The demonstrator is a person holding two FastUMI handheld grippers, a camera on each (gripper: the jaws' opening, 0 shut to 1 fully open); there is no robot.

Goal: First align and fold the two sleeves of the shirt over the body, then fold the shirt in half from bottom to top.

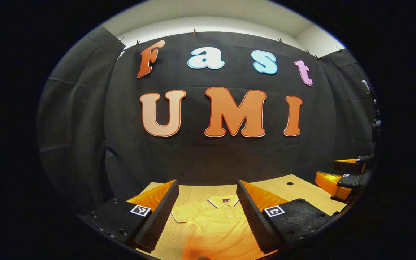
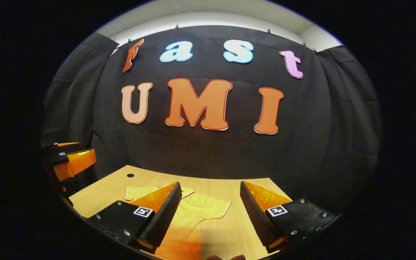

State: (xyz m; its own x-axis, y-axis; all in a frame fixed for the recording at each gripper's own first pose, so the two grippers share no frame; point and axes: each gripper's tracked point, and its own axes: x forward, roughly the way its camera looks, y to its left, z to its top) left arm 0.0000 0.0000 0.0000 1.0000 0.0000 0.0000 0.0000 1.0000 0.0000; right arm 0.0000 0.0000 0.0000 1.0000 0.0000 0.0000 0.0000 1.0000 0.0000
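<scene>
In the left gripper view we see the shirt (image 1: 213,224) low in the centre of the frame, lying flat on the wooden table (image 1: 302,189) with its collar and button placket toward the wall. One short sleeve reaches out to the lower left, still spread on the wood, so we judge that no sleeve fold has been made and the whole task is ahead of us. The left gripper (image 1: 208,209) hangs above the cloth with its jaws spread wide and nothing between them, the collar showing in the gap. At the right edge of the frame we see the other gripper (image 1: 343,177), raised off the table.

In the right gripper view the shirt (image 2: 200,213) sits at the lower centre, reaching left behind our near finger. Its other sleeve runs out toward the lower middle of the frame and lies open on the table (image 2: 229,189), unfolded as well; the hem is cut off at the bottom, so we cannot say how the lower part lies. The right gripper (image 2: 209,213) is held above it, jaws wide apart and empty. The shirt is yellow, with a thin dark and white trim along collar and sleeve cuffs, and it looks smooth apart from a few soft creases near the sleeve. A small round hole (image 2: 130,175) marks the table at the left
</scene>
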